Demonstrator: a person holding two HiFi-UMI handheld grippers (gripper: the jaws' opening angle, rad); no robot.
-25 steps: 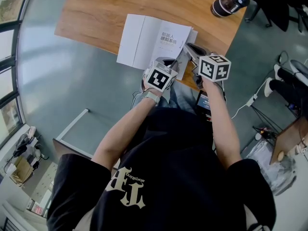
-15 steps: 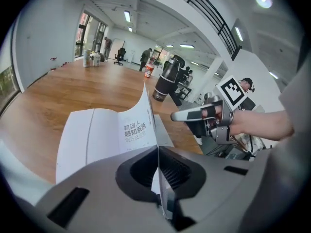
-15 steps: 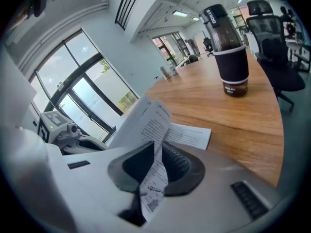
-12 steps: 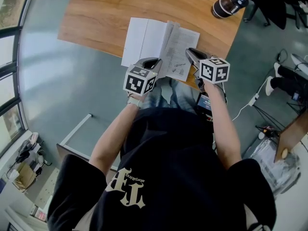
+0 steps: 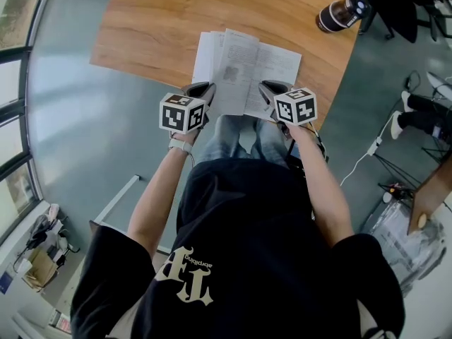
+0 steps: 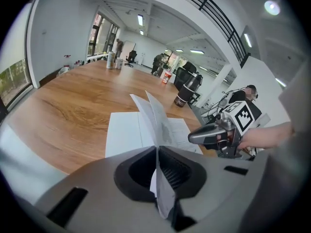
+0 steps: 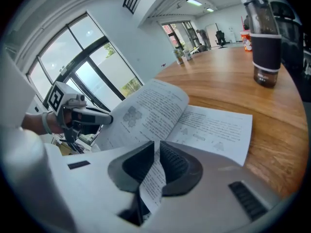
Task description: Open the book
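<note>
So, we had our left gripper [image 6: 157,165] clamped tight on a page of the open book [image 5: 247,69], upper middle of frame at the table [image 5: 155,20] edge; right gripper [image 7: 156,161] pinched another page.

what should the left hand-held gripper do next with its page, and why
Probably carry the left hand-held gripper outward and down, laying its page flat: it is shut on a page standing up from the open book, while the right hand-held gripper grips a right-hand page.
</note>
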